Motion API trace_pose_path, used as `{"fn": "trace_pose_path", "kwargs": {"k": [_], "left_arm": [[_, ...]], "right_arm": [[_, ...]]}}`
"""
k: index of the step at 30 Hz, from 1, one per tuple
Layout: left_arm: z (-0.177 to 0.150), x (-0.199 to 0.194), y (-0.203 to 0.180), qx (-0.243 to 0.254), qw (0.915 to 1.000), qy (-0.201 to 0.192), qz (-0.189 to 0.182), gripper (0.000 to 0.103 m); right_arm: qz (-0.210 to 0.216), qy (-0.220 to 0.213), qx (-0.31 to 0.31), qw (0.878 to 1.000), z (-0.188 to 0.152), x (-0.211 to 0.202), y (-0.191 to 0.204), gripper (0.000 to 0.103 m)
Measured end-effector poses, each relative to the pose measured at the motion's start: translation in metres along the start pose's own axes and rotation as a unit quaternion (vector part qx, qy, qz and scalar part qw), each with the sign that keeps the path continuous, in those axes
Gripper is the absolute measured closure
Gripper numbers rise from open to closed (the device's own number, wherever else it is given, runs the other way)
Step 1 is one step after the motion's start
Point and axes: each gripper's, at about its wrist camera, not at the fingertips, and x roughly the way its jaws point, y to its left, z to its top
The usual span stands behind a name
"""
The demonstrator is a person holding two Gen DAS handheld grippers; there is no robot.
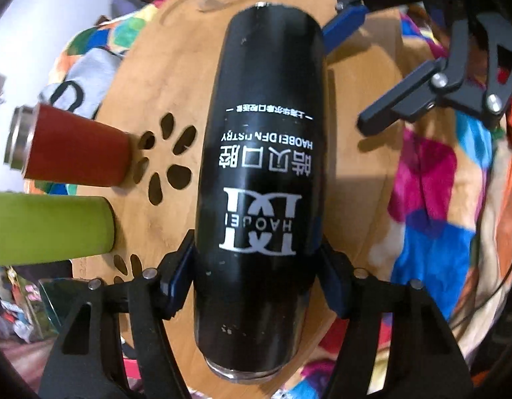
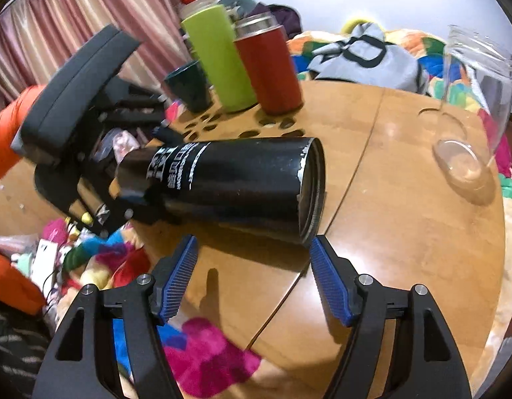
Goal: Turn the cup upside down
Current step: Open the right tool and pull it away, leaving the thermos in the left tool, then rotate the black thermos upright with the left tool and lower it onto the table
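A tall black cup (image 1: 260,166) with white lettering is clamped between the blue pads of my left gripper (image 1: 256,279). In the right wrist view the cup (image 2: 236,186) lies roughly horizontal above the wooden table (image 2: 405,232), one end pointing right. My left gripper (image 2: 123,179) holds it near its left end. My right gripper (image 2: 254,276) is open and empty, just below and in front of the cup's right end. It also shows at the upper right of the left wrist view (image 1: 349,60).
A red cup (image 2: 272,69), a lime green cup (image 2: 219,60) and a dark teal cup (image 2: 189,83) stand at the table's far side. A clear glass jar (image 2: 471,106) stands at the right. Colourful blankets (image 2: 202,362) surround the table.
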Motion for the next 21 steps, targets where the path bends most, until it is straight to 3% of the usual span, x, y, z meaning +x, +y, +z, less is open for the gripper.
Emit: {"fn": "trace_pose_path", "kwargs": {"k": [8,13,16,21], "left_arm": [[-0.02,-0.012,-0.017,-0.069,0.9923,-0.091,0.049,0.038],[-0.031,-0.017,-0.023,-0.095,0.9874,-0.121,0.039,0.039],[-0.031,-0.019,-0.031,-0.094,0.9897,-0.104,0.03,0.039],[-0.016,-0.015,-0.018,-0.127,0.9893,-0.062,-0.037,0.031]], "right_arm": [[0.031,-0.002,0.051,0.998,0.008,0.0,-0.016,0.035],[0.043,0.014,0.054,0.998,0.012,0.007,-0.004,0.035],[0.048,0.026,0.069,0.996,0.018,0.013,-0.003,0.027],[0.031,0.038,0.084,0.995,0.027,0.015,-0.003,0.025]]}}
